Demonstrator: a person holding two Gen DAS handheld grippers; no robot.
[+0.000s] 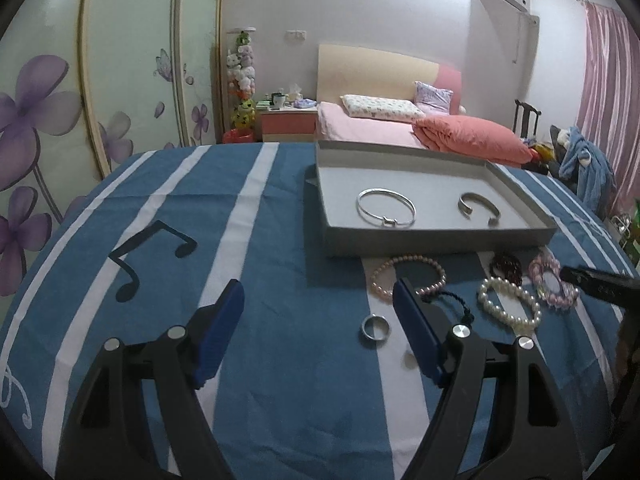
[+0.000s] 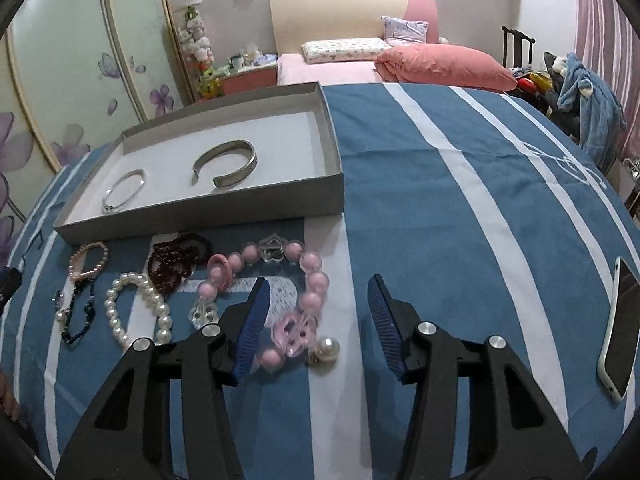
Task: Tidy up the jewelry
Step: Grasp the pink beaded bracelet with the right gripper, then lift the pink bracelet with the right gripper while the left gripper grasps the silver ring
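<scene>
**Two hand-held grippers hovering over jewelry laid before a tray**

The left hand-held gripper (image 1: 318,300) is hanging over the blue-and-white striped cloth (image 1: 280,400) covering the bench, its blue pads spread wide with nothing between them. A silver ring (image 1: 375,327) is lying on the cloth between its fingers, just beside the right one.

The right hand-held gripper (image 2: 318,296) is standing partly spread and is gripping nothing; the right side of the pink bead bracelet (image 2: 276,292) is showing between its fingers, with the left pad in front of the loop. A single pearl (image 2: 329,348) is lying against the bracelet's near end. A phone (image 2: 618,328) is resting near the bench's right edge.

To the left of the pink beads, a white pearl bracelet (image 2: 138,312), a dark blue cord piece (image 2: 76,316), a dark red bead bracelet (image 2: 176,260) and a small pink pearl bracelet (image 2: 89,260) are lying close together on the cloth.

Just beyond them, a shallow grey tray (image 2: 200,210) is sitting on the bench, holding a thin silver bangle (image 2: 124,190) on the left and an open silver cuff (image 2: 226,168) on the right, apart from each other.

Farther off, a bed (image 2: 332,68) with pink bedding is standing against the wall.
</scene>
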